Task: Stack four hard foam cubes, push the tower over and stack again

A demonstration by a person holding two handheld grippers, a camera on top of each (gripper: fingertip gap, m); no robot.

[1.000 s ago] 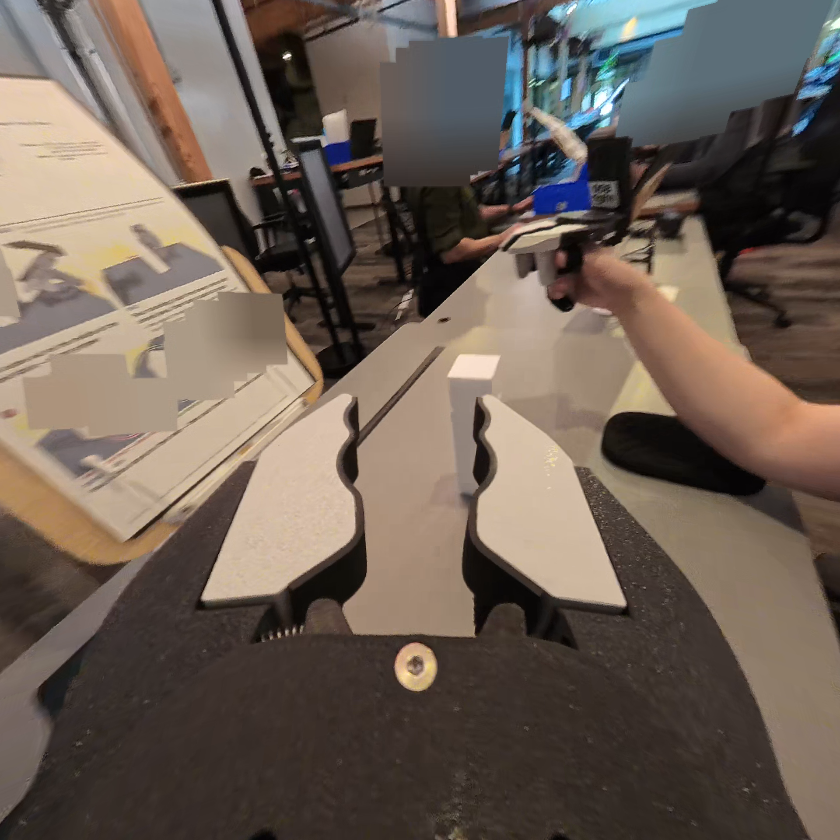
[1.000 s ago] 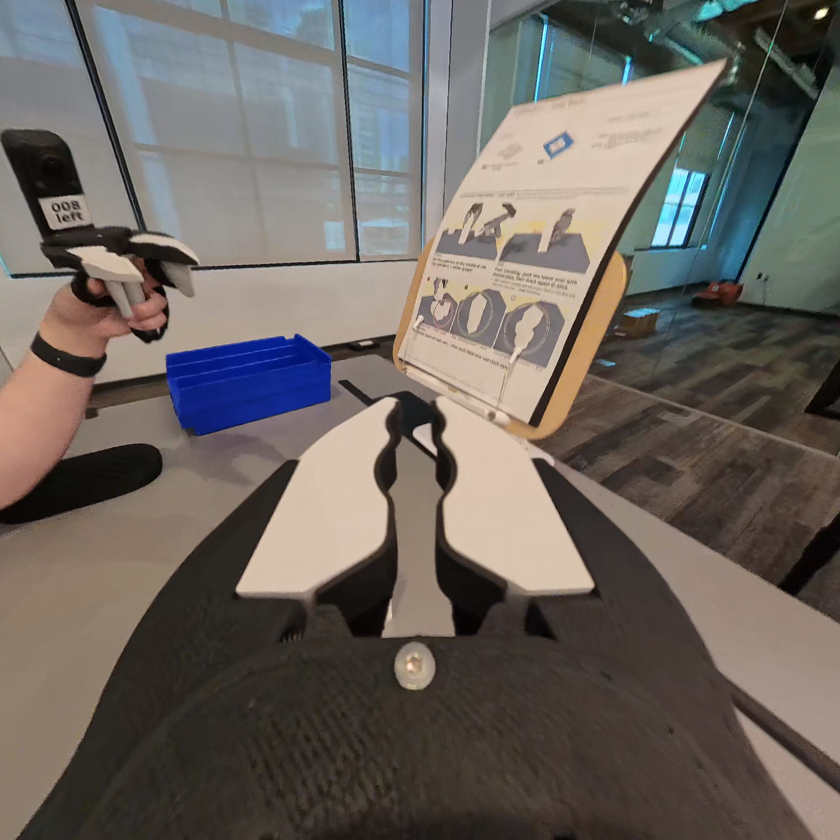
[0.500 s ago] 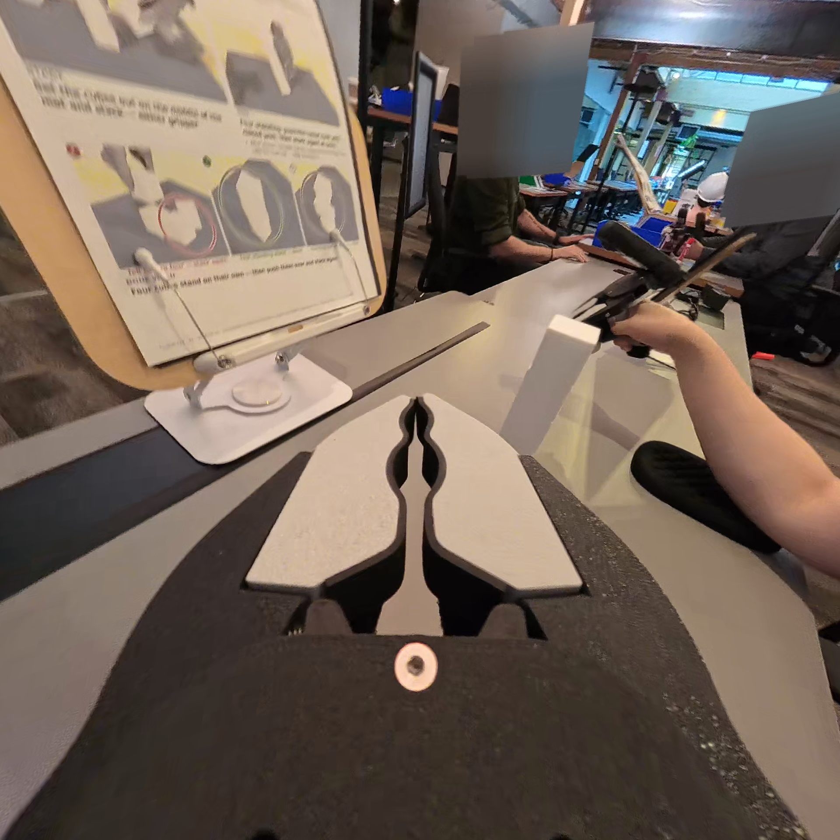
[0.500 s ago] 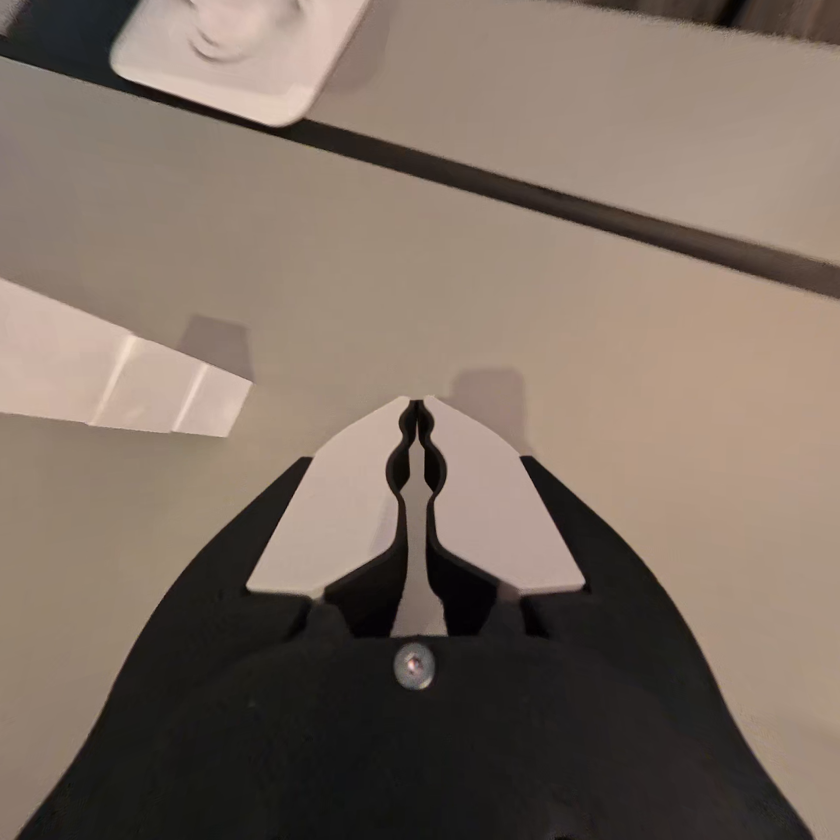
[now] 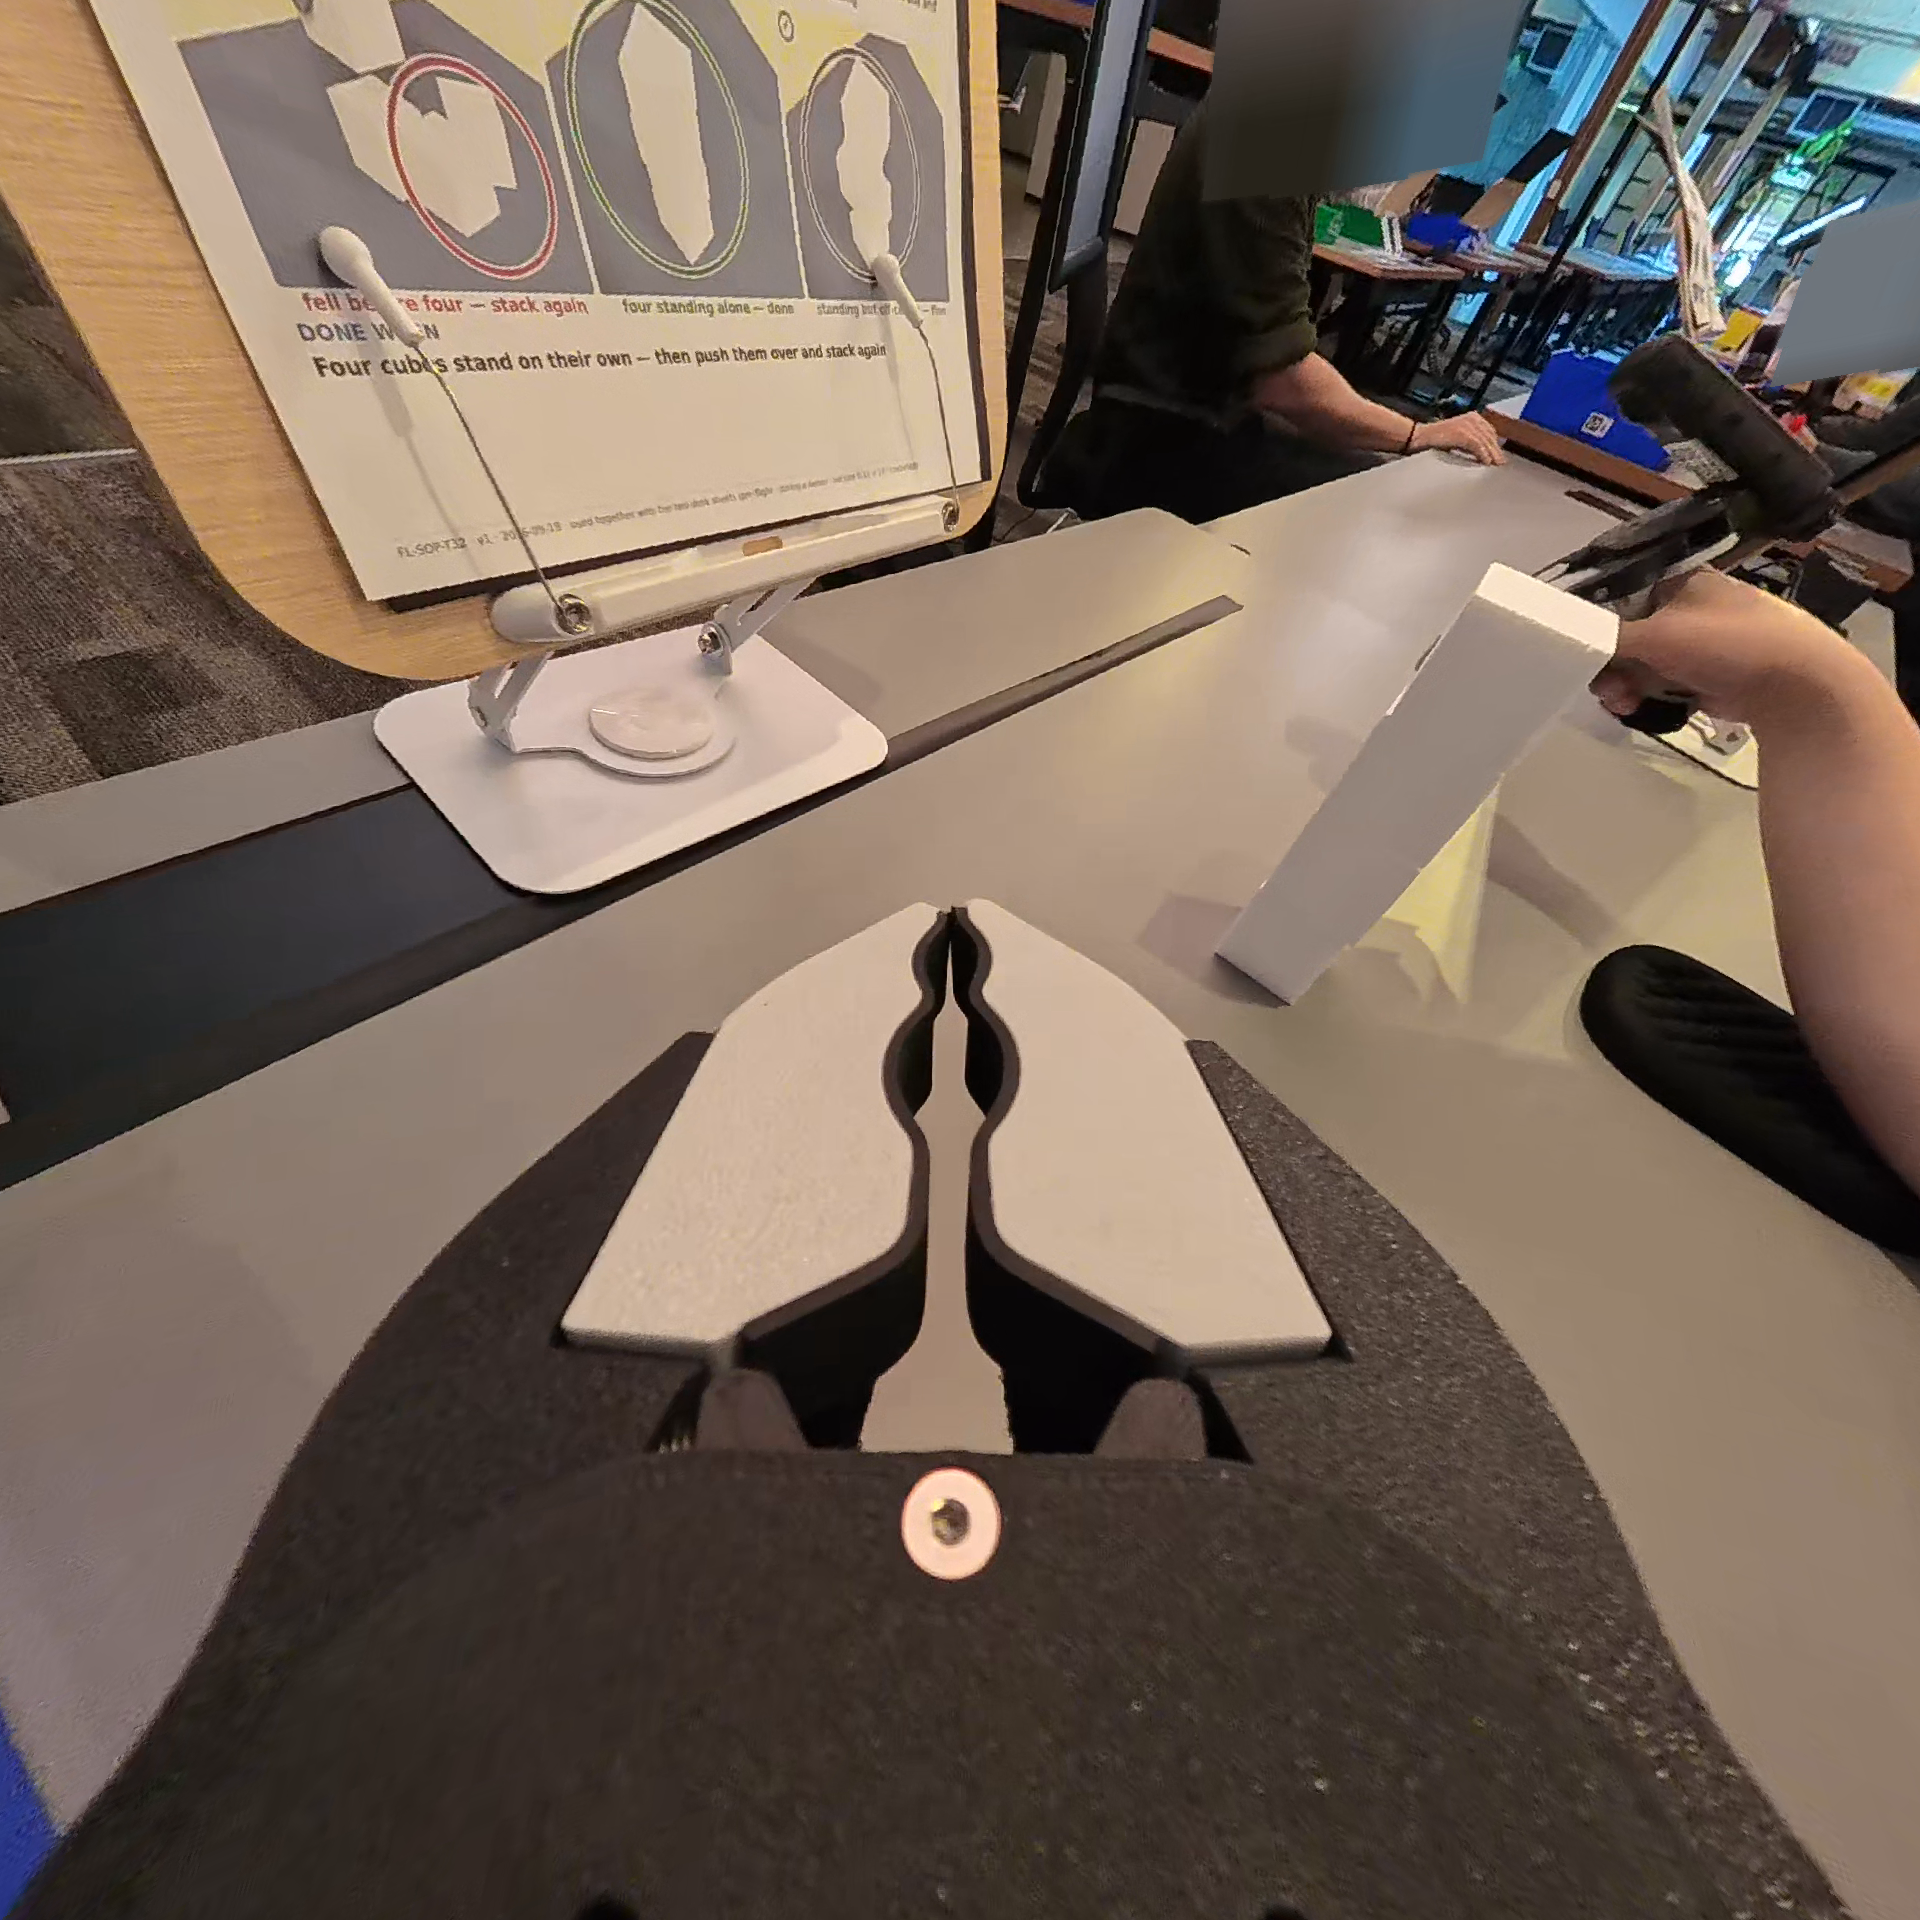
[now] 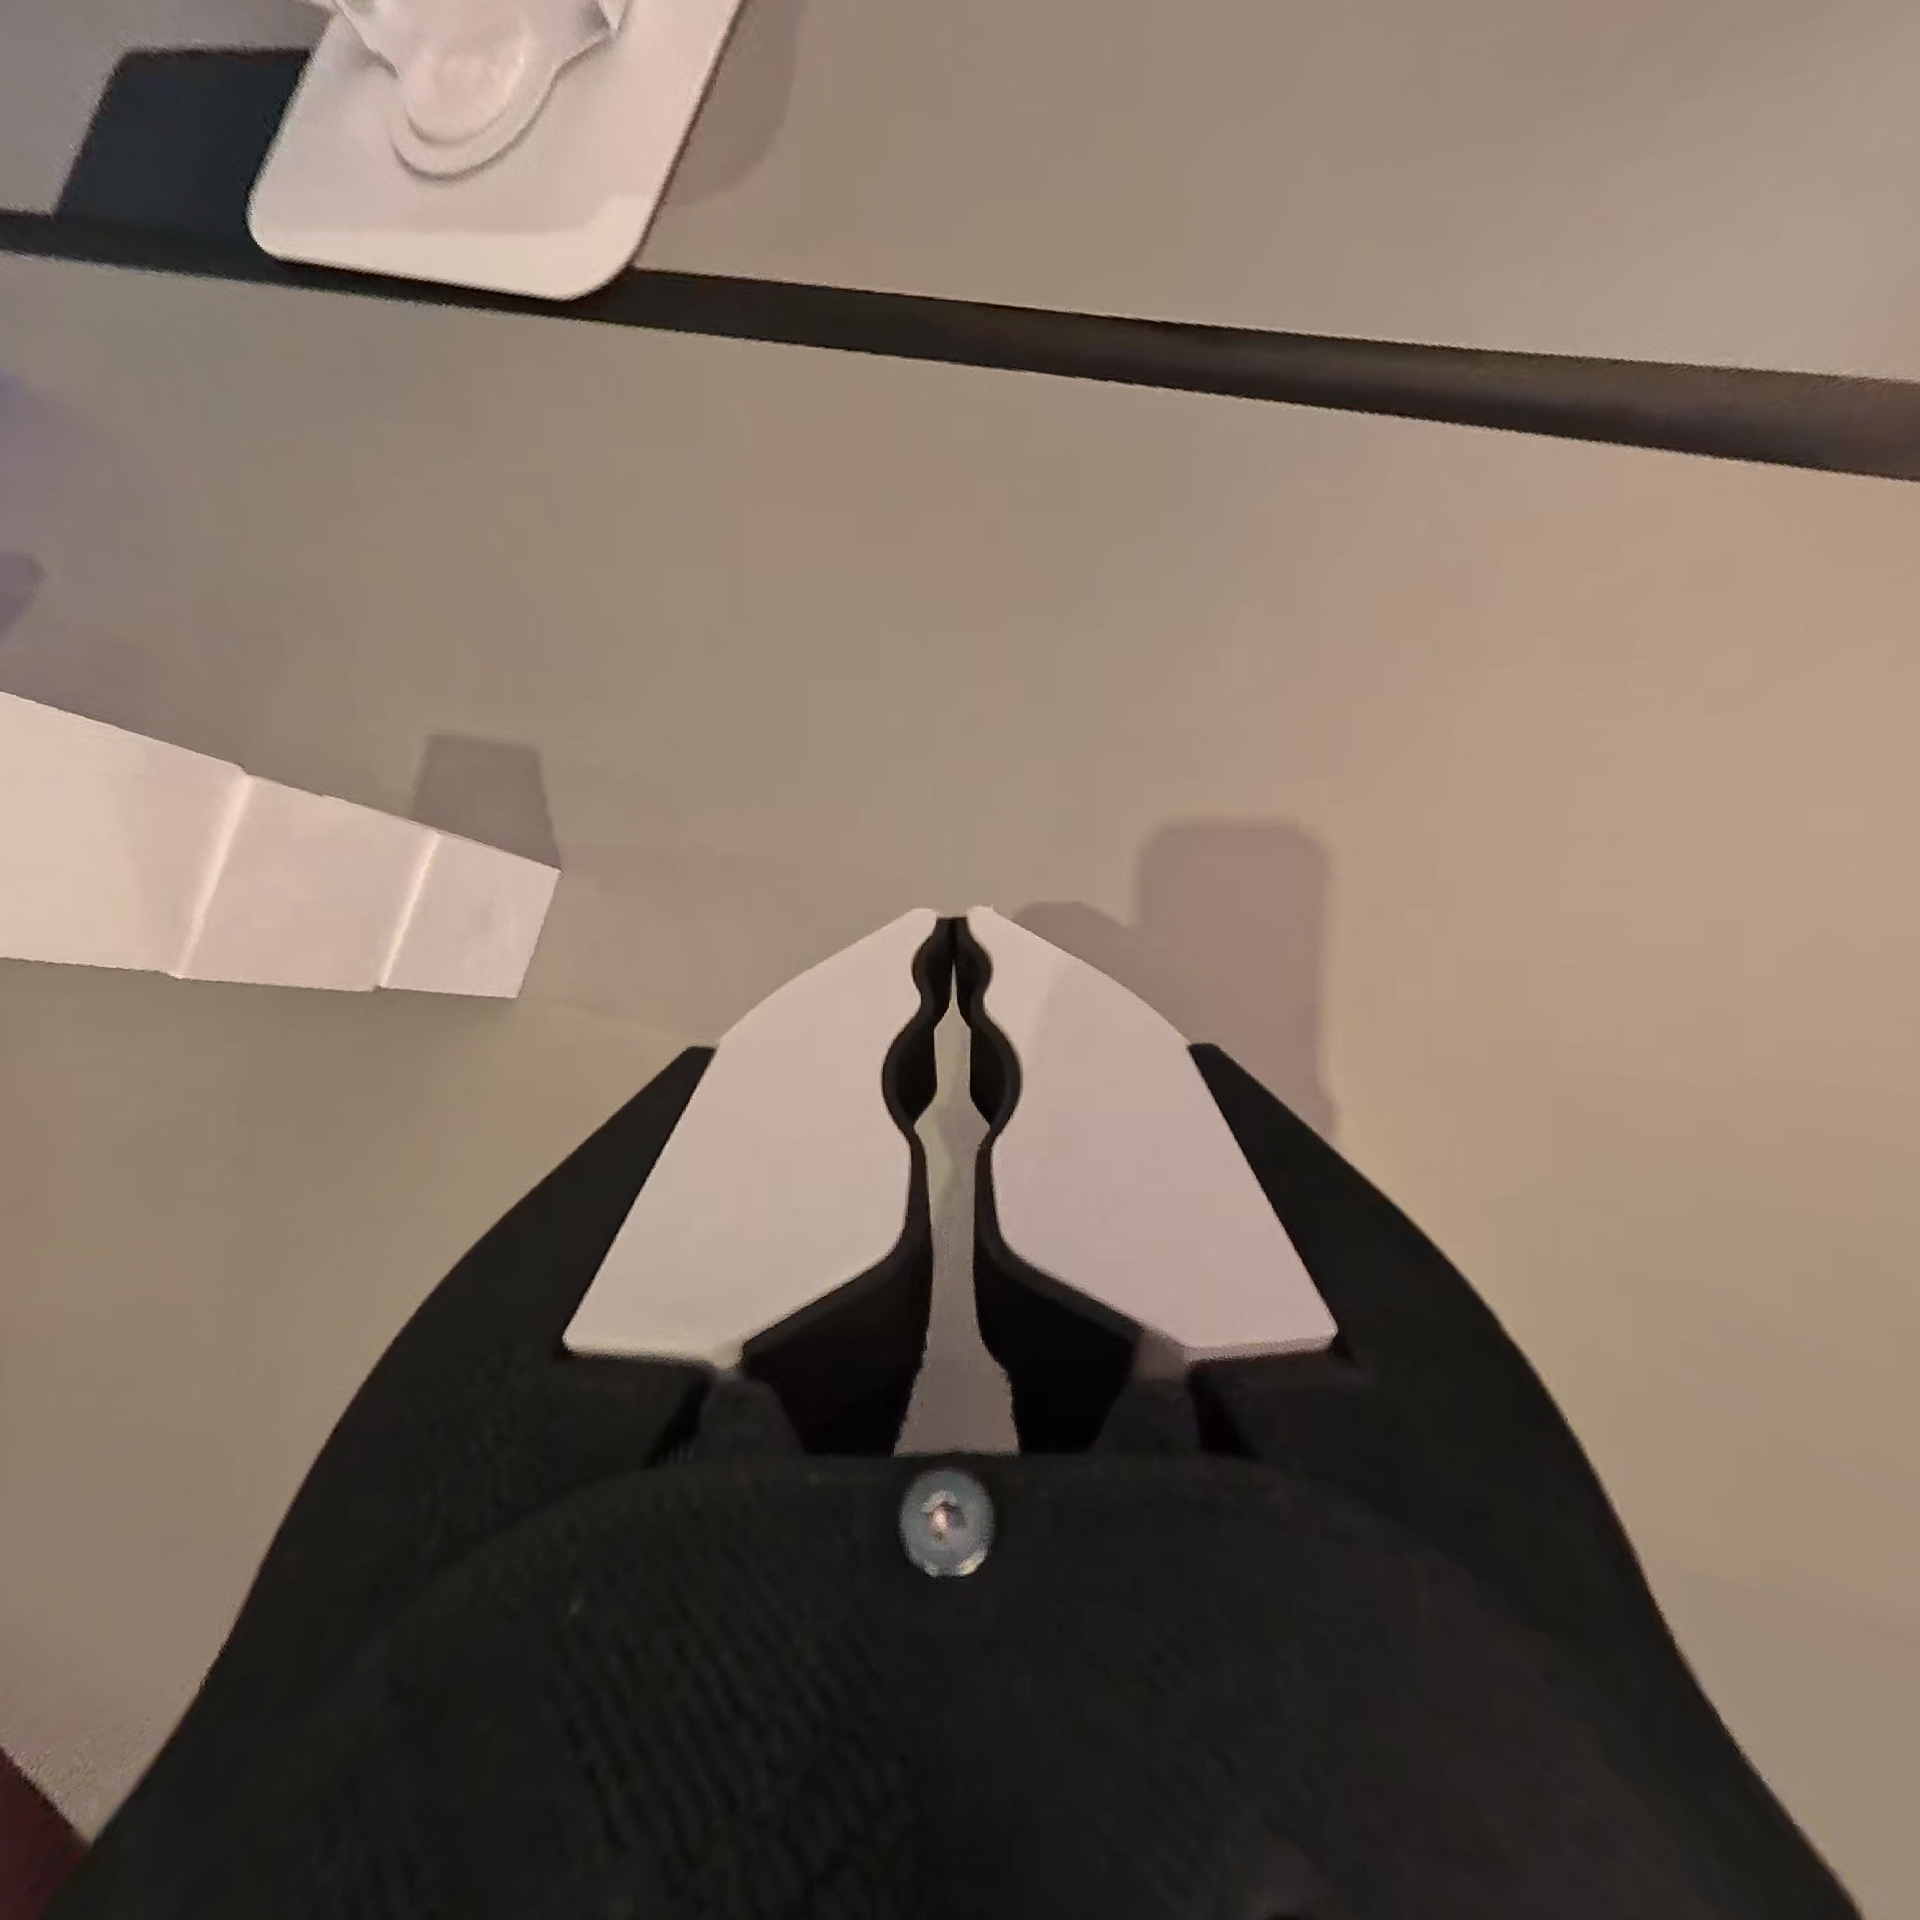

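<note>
A tower of white foam cubes stands on the grey table, right of my left gripper. It leans right in the picture; I cannot tell if it is really tipping. My left gripper is shut and empty, low over the table, apart from the tower. My right gripper, held in a hand, sits just behind the tower's top. In the right wrist view my right gripper is shut and empty, pointing down at the table, with the tower to its left.
A wooden stand with an instruction sheet rests on a white base plate, also in the right wrist view. A dark slot crosses the table. A black pad lies under the forearm. People sit behind. Tip to tip, the grippers are about 50 centimetres apart.
My left gripper closed and swung left toward the stand. My right gripper dropped from high up, tipped to face the table, closed, and came to the tower's top.
</note>
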